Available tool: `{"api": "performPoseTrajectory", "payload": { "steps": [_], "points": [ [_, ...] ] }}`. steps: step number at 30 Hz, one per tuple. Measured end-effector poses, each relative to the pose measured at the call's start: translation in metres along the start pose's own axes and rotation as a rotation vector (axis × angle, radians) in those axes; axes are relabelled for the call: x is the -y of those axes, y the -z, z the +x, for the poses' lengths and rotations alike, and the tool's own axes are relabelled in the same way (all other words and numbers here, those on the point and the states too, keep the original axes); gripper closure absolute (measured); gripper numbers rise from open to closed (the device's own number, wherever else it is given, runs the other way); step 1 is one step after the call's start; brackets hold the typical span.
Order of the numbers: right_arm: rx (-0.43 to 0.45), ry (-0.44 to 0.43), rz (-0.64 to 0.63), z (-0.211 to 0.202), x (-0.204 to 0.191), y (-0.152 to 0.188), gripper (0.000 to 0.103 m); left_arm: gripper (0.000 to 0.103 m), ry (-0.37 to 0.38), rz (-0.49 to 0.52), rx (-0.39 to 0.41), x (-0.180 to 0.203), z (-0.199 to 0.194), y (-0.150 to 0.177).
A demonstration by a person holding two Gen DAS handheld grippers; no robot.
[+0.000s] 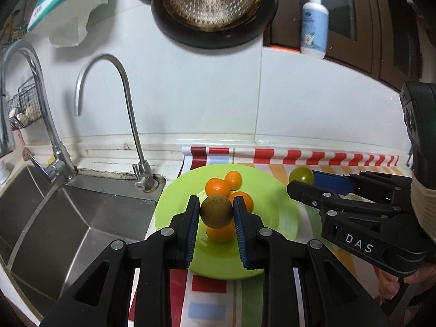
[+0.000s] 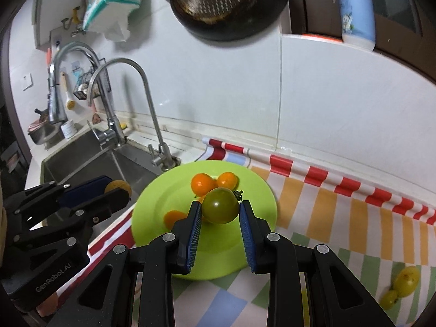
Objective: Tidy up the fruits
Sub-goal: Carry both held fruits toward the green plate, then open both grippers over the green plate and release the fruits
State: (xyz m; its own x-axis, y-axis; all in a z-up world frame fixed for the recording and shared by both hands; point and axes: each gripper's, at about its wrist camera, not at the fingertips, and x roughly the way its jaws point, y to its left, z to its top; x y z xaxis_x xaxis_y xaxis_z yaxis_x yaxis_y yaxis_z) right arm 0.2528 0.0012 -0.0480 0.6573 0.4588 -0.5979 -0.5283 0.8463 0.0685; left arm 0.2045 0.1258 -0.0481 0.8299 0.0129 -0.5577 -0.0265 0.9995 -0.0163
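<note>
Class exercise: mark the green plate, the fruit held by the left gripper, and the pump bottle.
green plate (image 1: 275, 212), left wrist view, bare right part of the plate.
brownish round fruit (image 1: 216, 211), left wrist view, middle of its front.
pump bottle (image 1: 314, 24), left wrist view, the label.

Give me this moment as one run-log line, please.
left gripper: shut on brownish round fruit | right gripper: shut on green tomato | both over green plate | plate holds orange fruits
</note>
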Motion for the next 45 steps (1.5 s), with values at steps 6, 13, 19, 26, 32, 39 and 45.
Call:
{"api": "performPoseTrajectory", "payload": {
  "steps": [6,13,19,26,32,39,45],
  "points": [
    [-0.049,0.007,0.015,0.027,0.008,0.003,0.074,0.077,-0.003,-0.005,-0.046,-0.004,0.033,0.005],
    [-0.086,0.003,0.028,0.050,0.013,0.006,0.074,0.077,-0.006,-0.012,-0.077,-0.009,0.059,0.008],
    [-0.086,0.015,0.049,0.055,0.016,0.003,0.064,0.066,-0.046,-0.003,-0.067,-0.009,0.059,0.004],
    [-0.061,0.035,0.073,0.036,0.022,0.007,0.063,0.052,-0.067,0.009,-0.039,-0.004,0.035,0.004],
    [-0.033,0.047,0.084,0.006,0.022,0.013,0.058,0.045,-0.062,0.004,-0.011,0.004,0.009,0.005],
    [0.019,0.059,0.102,-0.035,0.021,0.017,0.044,0.037,-0.045,0.000,0.029,0.015,-0.023,0.003],
    [0.051,0.096,0.096,-0.068,0.023,0.022,0.041,0.030,-0.029,0.014,0.055,0.030,-0.048,0.006]
  ]
}}
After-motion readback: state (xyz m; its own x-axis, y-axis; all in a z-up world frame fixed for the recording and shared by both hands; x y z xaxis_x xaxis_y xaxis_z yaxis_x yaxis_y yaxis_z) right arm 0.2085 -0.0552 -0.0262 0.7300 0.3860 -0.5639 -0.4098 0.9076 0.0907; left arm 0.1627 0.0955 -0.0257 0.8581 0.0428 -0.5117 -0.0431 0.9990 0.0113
